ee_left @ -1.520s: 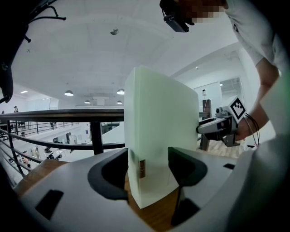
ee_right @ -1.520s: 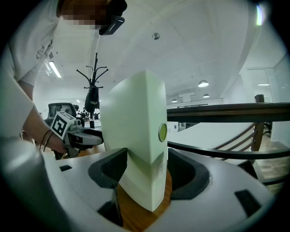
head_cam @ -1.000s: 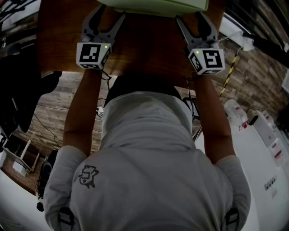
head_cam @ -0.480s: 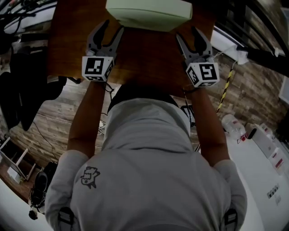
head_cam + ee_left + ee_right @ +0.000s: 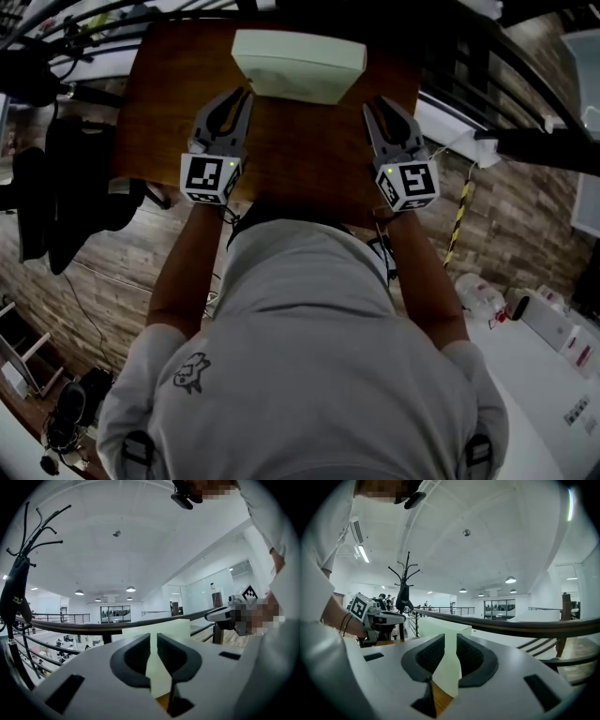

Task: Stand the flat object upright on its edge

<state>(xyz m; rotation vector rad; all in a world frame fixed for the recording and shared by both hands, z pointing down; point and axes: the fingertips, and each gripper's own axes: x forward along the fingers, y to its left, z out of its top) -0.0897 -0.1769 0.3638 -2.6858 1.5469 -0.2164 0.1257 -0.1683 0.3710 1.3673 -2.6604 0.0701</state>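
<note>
The left gripper (image 5: pixel 153 637) was seen with its jaws closing, only a narrow slit left between the dark pads. Nothing was clamped in it. The pale green flat box (image 5: pixel 298 64) showed through the slit, just ahead of the fingertips. The right gripper (image 5: pixel 450 637) was likewise closing, with a slightly wider gap, and it too was empty, the same box lying beyond its pads.

In the head view, the left gripper was placed at about 7 o'clock of the box and the right gripper at about 5 o'clock, each tip just beside a near corner. Whether the tips touched the box could not be told. A marker cube (image 5: pixel 208 178) was carried at the rear of the left gripper, and another (image 5: pixel 408 185) at the rear of the right.

The box was laid flat on its broad face on the brown wooden counter (image 5: pixel 300 155), towards the counter's far edge, at 12 o'clock in the head view.

Wood-plank floor (image 5: pixel 103 253) was seen below the counter at 9 o'clock. A yellow-and-black striped bar (image 5: pixel 457 220) was seen at 3 o'clock, and a white table (image 5: pixel 553 375) with small items at 4 o'clock. In the left gripper view a black coat stand (image 5: pixel 21 573) stood at 9 o'clock, a dark railing (image 5: pixel 70 626) ran behind the box, and round ceiling lamps (image 5: pixel 131 588) were lit in a large white hall.
</note>
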